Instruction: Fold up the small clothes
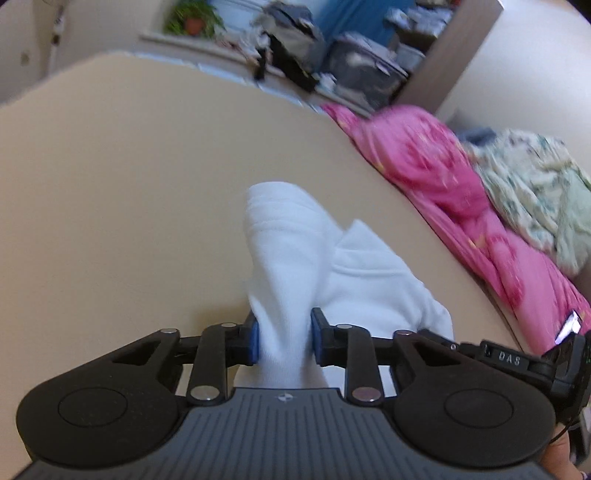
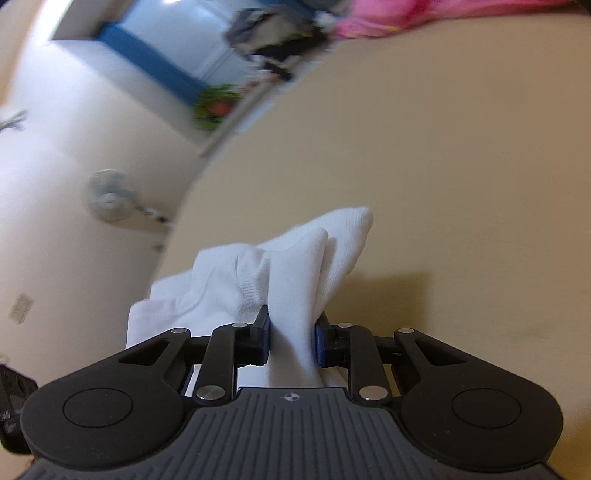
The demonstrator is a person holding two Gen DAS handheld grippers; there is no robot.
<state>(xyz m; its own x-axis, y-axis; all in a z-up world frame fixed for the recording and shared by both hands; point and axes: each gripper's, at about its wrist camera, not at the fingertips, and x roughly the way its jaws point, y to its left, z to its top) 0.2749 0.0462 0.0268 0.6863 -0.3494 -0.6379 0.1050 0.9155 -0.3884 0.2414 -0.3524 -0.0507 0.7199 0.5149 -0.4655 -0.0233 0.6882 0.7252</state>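
Fabric, a small white ribbed cotton garment (image 1: 295,258), hangs bunched above the beige tabletop (image 1: 110,203), clamped by the left gripper (image 1: 284,341) fingers and right gripper (image 2: 292,343) fingers. Pink bedding (image 1: 443,177) lies at two o'clock. Uneven pinches could skew any fold or slip.

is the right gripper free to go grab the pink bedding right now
Probably not: the right gripper has its jaws shut on the white garment, and the pink bedding lies far across the beige surface.
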